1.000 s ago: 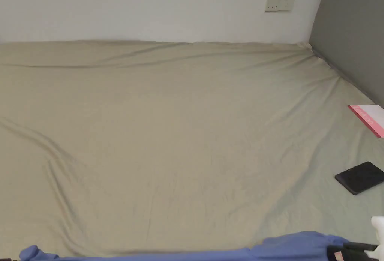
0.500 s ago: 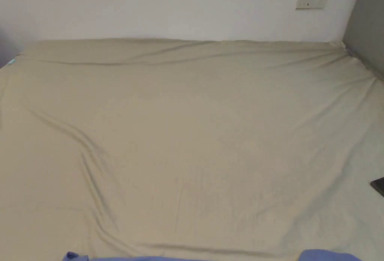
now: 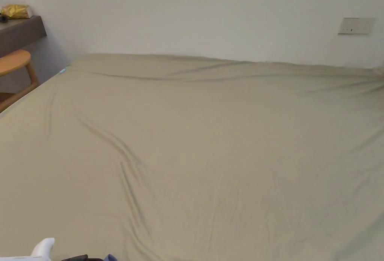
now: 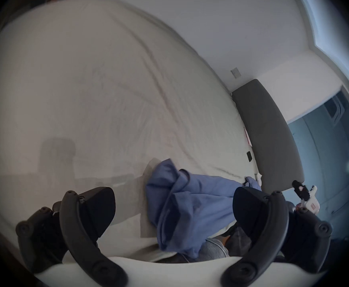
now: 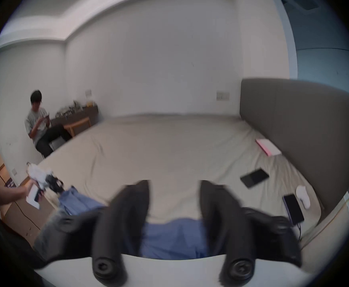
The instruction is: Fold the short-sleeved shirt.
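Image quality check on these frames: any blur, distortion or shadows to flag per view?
Head view: sharp, soft even light on the bedsheet. Left gripper view: fisheye with dark vignette, soft focus, and a grey shadow on the sheet; blue shirt stays readable. Right gripper view: fisheye, motion blur smears the right tongs.

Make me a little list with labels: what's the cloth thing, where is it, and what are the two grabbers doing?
cloth: blue shirt, crumpled, not folded
where: near edge of the bed
left gripper: jaws wide apart, shirt lying between them, not pinched
right gripper: jaws apart, over the shirt
other things: phones and a pink-edged booklet by the headboard
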Demonstrator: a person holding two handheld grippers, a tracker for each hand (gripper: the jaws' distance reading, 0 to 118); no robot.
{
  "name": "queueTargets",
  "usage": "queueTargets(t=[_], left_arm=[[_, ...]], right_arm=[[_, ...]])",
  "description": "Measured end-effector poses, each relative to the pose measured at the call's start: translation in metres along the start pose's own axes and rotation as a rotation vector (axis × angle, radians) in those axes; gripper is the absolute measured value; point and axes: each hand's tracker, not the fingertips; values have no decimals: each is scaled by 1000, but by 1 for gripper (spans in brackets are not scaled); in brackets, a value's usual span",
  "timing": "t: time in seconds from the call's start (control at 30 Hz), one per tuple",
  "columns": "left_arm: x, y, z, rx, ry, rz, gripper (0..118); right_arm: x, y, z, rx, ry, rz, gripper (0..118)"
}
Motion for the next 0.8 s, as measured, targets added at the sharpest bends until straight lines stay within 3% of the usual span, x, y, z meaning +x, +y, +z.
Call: queueTargets(t=[0.03, 0.1, 0.17, 0.2, 0.3, 0.4, 0.43, 0.47, 0.5, 0.53, 0.6, 0.8], left_arm=[[-3, 0, -11, -25, -19, 10, 113], [-7, 1, -23, -36, -137, 19, 113], [-6, 6, -37, -80, -261, 61, 113], [-7, 4, -50, -127, -281, 110, 113], [-1, 4, -57, -90, -322, 71, 111], [15, -10, -57, -175, -420, 72, 74], [19, -14, -65, -237, -319, 22, 58], [31, -19, -75, -278, -132, -79, 10], [27, -17, -77, -258, 64, -160, 11], [24, -14, -67, -185, -232, -76, 11], [26, -13, -63, -148, -112, -42, 11], [23, -7, -24, -56, -92, -99, 11]], right_arm=[[-5, 9, 3, 30, 6, 6, 10], [-13, 20, 9, 81, 9, 3, 7], [-15, 28, 12, 107, 100, -21, 2], [-17, 31, 14, 123, 133, -38, 2], [-15, 33, 14, 144, 127, -65, 2], [-13, 33, 11, 152, 126, -77, 2], [-12, 33, 10, 154, 128, -81, 2], [-13, 33, 9, 156, 126, -82, 2], [-13, 32, 8, 158, 122, -81, 2], [-13, 29, 6, 158, 118, -80, 2], [-13, 27, 6, 167, 98, -77, 2], [-9, 21, 7, 161, 93, -80, 2]])
